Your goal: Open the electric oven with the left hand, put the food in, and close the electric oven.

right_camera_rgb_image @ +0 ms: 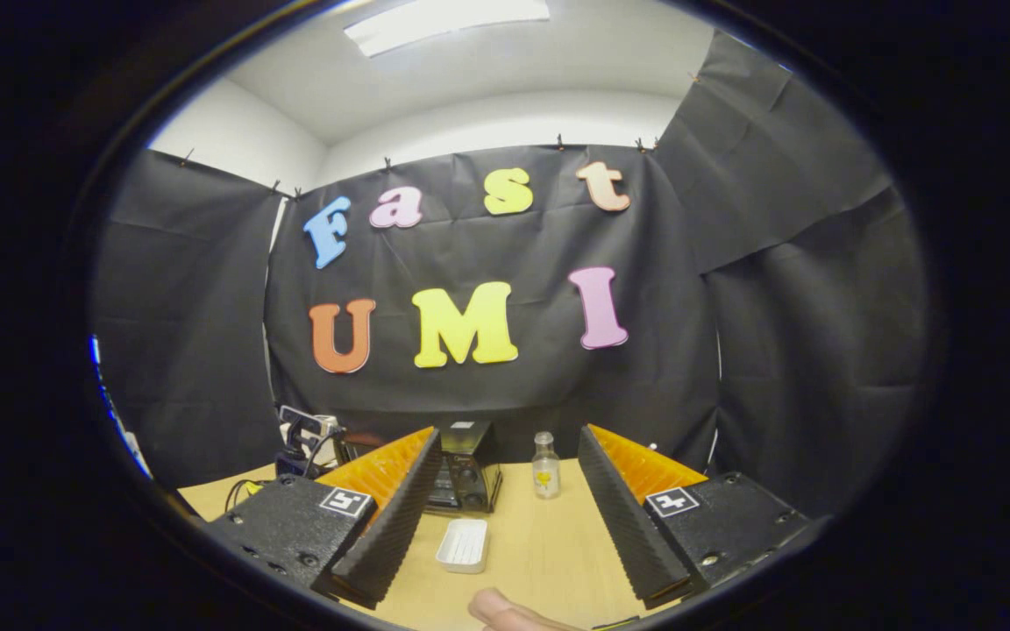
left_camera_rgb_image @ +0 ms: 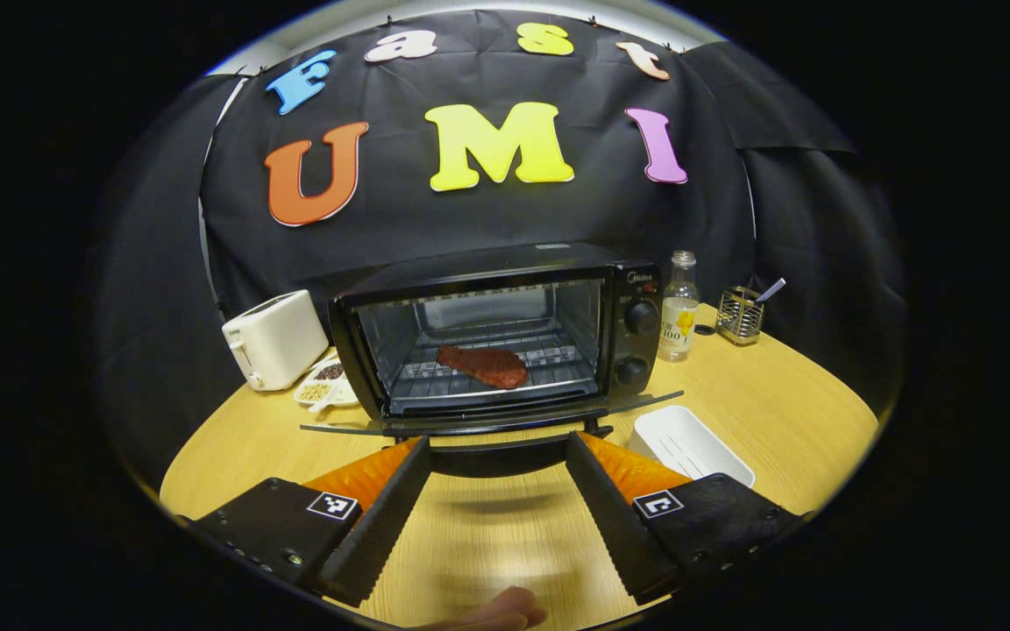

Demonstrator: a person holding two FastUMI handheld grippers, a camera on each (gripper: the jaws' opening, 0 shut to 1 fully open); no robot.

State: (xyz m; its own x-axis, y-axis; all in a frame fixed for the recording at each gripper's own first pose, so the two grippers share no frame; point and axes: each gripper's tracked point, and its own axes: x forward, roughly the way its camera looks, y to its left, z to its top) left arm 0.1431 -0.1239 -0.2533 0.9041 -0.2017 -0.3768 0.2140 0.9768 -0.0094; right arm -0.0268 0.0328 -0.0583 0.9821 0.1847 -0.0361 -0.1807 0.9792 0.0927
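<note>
Left gripper view first: the left tongs [left_camera_rgb_image: 498,491] are spread wide with nothing clamped between them, hovering just above the tabletop [left_camera_rgb_image: 785,412]. Straight ahead of them the electric oven [left_camera_rgb_image: 505,342] is seen with its glass door [left_camera_rgb_image: 487,421] dropped flat and open, the door handle [left_camera_rgb_image: 496,456] sitting right between the two fingertips, though whether it's actually touched can't be told. The food [left_camera_rgb_image: 483,365], a reddish-brown slab that looks like a steak, is already laid on the wire rack [left_camera_rgb_image: 549,359] inside the oven, well beyond the fingertips. Off to the front right of the tongs an empty white tray [left_camera_rgb_image: 689,443] is parked on the tabletop, near the right finger. Further ahead on the right, a clear bottle [left_camera_rgb_image: 679,307] is stood just beside the oven's knob panel, with a small wire holder [left_camera_rgb_image: 740,314] past it. On the left side a white toaster [left_camera_rgb_image: 275,340] and a small dish of seasonings [left_camera_rgb_image: 325,383] are placed next to the oven. A fingertip [left_camera_rgb_image: 505,606] of the person is caught at the bottom edge.

Right gripper view: the right tongs [right_camera_rgb_image: 505,508] are also held wide apart and gripping nothing, raised and pulled back. The oven [right_camera_rgb_image: 461,478] is seen far ahead by the left finger, the bottle [right_camera_rgb_image: 544,465] and the white tray [right_camera_rgb_image: 463,544] between the fingers.
</note>
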